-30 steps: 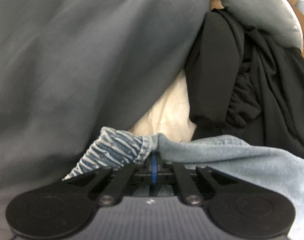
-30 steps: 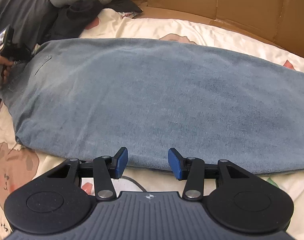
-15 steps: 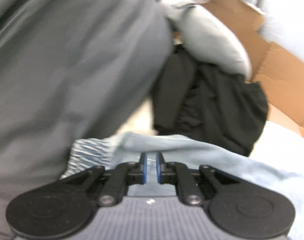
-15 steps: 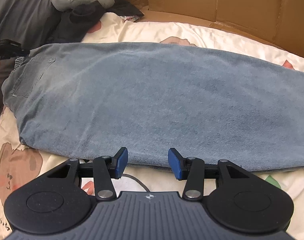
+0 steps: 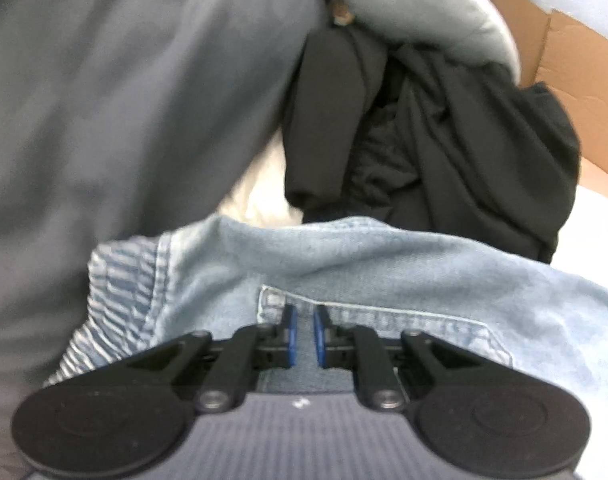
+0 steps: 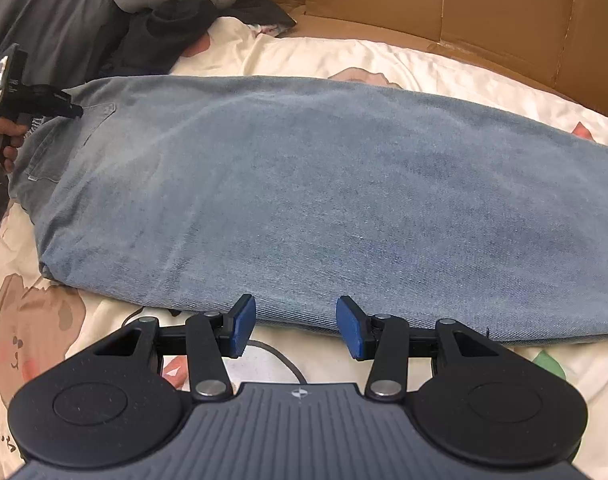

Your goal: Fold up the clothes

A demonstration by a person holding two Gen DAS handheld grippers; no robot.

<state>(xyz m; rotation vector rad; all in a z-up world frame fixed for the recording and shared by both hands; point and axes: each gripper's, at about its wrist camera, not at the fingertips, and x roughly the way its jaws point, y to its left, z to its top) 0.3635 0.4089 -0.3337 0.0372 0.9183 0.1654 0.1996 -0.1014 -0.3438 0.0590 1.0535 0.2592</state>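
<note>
1. The jeans lie flat and folded lengthwise on the cream printed bedsheet. The waist end is at the left of my right camera's view and the leg runs off to the right.
2. My left gripper sits over the waist end of the jeans, just beside the back pocket seam. Its jaws stand narrow, with a slim gap between the blue pads. No cloth is pinched between them.
3. Left of that pocket, the elastic waistband shows bunched and ribbed.
4. My right gripper hovers at the near long edge of the jeans, about mid-length. Its jaws stand half open and empty, and the denim edge lies just past the pad tips.
5. Beyond the waist end of the jeans lies a black garment. A light grey stuffed shape lies above it, but this view is blurred, so I cannot tell what it is.
6. A large dark grey cloth lies left of the waist end.
7. A cardboard wall stands on the far side of the jeans, past the sheet.
8. My hand on the left gripper's handle shows at the waist end.
</note>
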